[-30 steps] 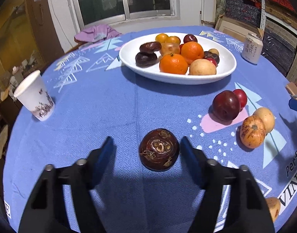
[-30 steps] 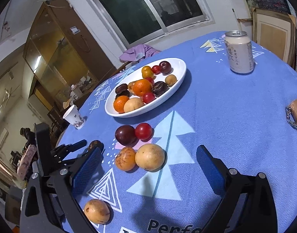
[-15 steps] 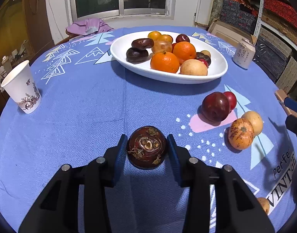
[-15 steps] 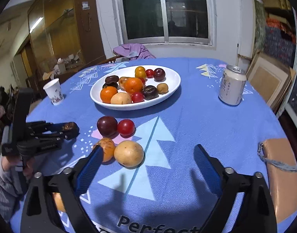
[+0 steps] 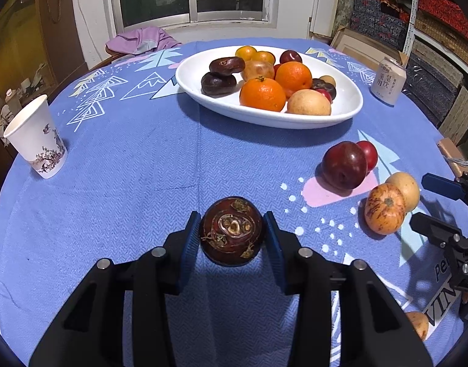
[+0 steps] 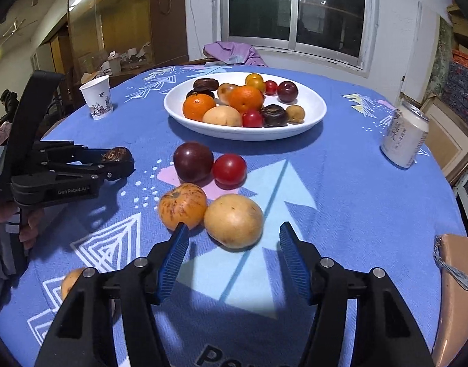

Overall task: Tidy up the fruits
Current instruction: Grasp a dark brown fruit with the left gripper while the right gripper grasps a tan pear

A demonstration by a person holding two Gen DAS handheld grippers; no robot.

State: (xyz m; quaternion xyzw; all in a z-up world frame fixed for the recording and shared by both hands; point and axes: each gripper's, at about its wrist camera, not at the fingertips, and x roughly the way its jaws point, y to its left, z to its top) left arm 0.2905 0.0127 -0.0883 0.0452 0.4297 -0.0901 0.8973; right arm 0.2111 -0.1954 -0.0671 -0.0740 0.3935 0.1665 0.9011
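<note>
My left gripper [image 5: 232, 232] is shut on a dark brown round fruit [image 5: 231, 231] that rests on the blue tablecloth; both pads press its sides. From the right wrist view the same fruit [image 6: 116, 154] sits in the left gripper's tips. My right gripper [image 6: 233, 235] is closing, with a tan round fruit [image 6: 234, 221] between its fingertips and a gap on each side. An orange speckled fruit [image 6: 182, 205] touches the tan one on its left, close to the left blue pad [image 6: 174, 250]. Behind them lie a dark red plum [image 6: 193, 162] and a small red fruit [image 6: 229, 169].
A white oval plate [image 6: 313, 122] holding several fruits stands at the table's far middle. There is a paper cup [image 6: 97, 98] far left and a drink can [image 6: 403, 137] at right. A brown pouch [image 6: 454, 290] lies at the right edge. Another tan fruit [image 6: 70, 281] sits near left.
The left jaws came in around the dark fruit and gripped it. The right gripper rolled level, moved toward the tan fruit and narrowed its jaws around it.
</note>
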